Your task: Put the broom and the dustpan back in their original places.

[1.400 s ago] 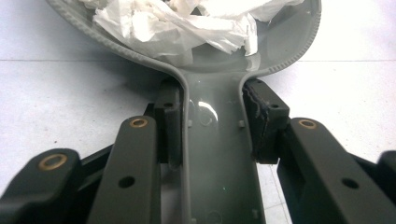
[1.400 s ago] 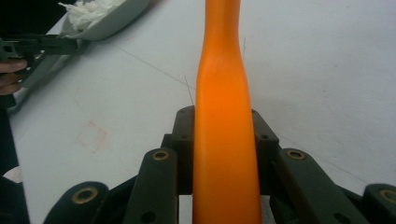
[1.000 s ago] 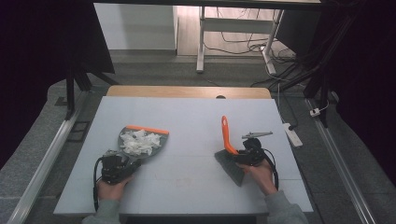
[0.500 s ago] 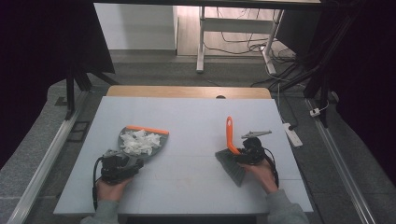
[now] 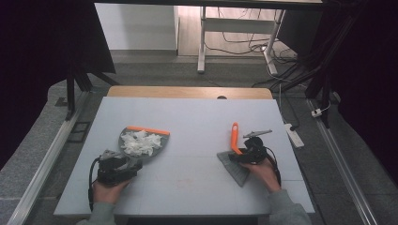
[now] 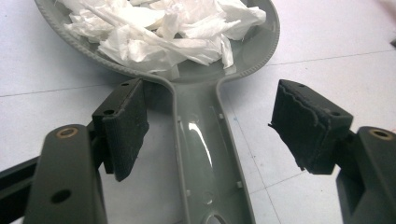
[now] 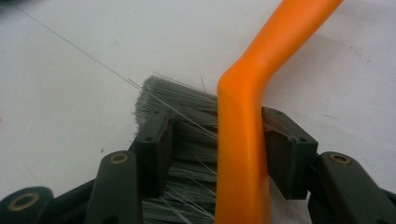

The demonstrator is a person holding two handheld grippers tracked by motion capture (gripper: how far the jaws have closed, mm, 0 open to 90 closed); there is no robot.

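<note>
A grey dustpan [image 6: 205, 140], heaped with crumpled white tissue [image 6: 163, 28], is laid near the table's [image 5: 197, 112] left edge; its handle is flanked, untouched, by the left gripper [image 6: 210, 126], whose jaws have just been opening. Towards the right edge, an orange-handled brush [image 7: 243, 140] is straddled by the released right gripper [image 7: 217, 154], also just opened.

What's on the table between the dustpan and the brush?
Nothing: in the high view, bare table separates the dustpan from the brush.
</note>
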